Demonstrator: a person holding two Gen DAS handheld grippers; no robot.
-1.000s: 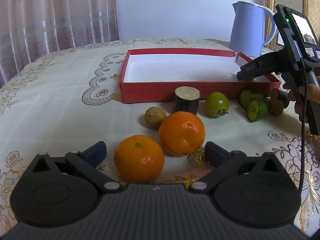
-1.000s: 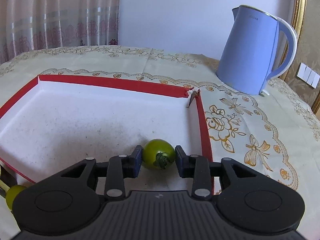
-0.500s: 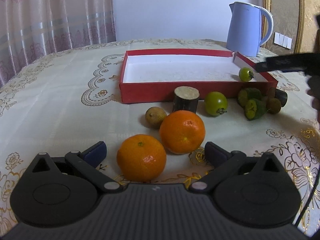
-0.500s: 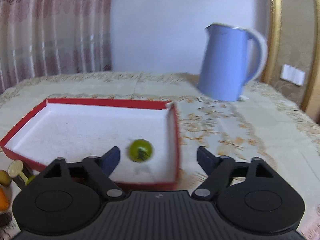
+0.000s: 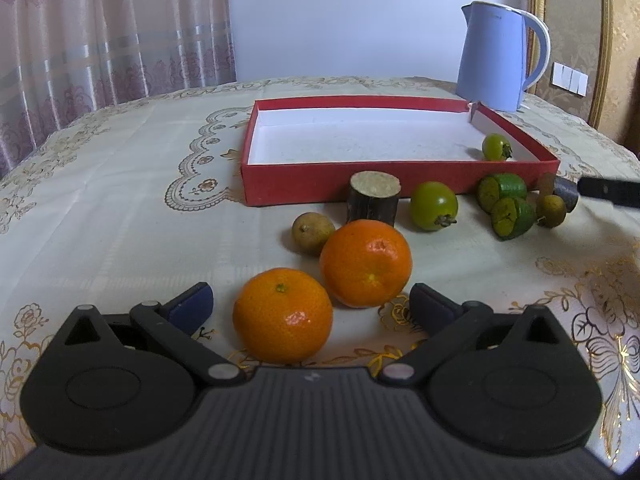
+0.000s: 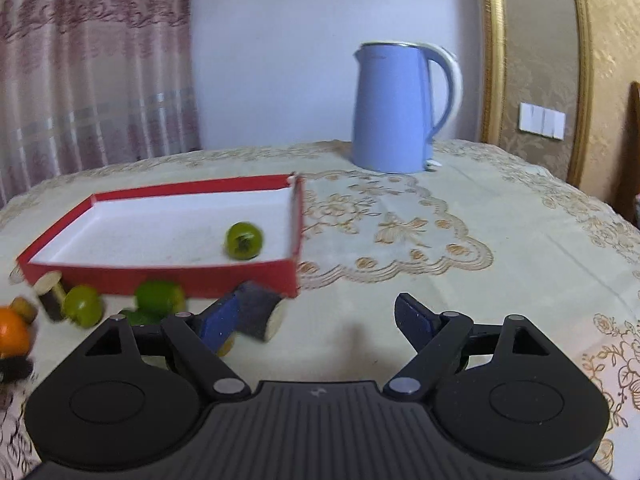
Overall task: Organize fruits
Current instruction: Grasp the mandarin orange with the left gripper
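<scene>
**Green fruit in the red tray, both grippers spread**

Nearest to us, the left gripper (image 5: 310, 306) stands spread wide just above the desk (image 5: 100, 216), and the near orange (image 5: 282, 314) sits between its fingers without either pad touching it. A second orange (image 5: 366, 262) rests just behind, touching the first or nearly so. Beyond it we see a small brown fruit (image 5: 312, 233), an upright dark stem segment (image 5: 374, 197) with a pale cut top, and a green fruit (image 5: 433, 205) with its stalk turned toward us. To the right lie two green cut pieces (image 5: 508, 202), another small brown fruit (image 5: 551, 210) and a dark cut piece (image 5: 562, 191), all close together before the tray's near wall.

Our right gripper (image 6: 316, 320) is also spread, with nothing between its jaws; they have just been opening. It hangs over bare desk in front of the tray's near right corner, its left finger (image 6: 218, 326) in front of a dark cut piece (image 6: 262, 316).

Further off, the red tray (image 5: 320, 184) holds one small green fruit (image 5: 496, 147) on its white floor, near the right wall. Behind the tray stands a blue kettle (image 5: 496, 54), and a curtain (image 5: 100, 40) hangs at the far left.
</scene>
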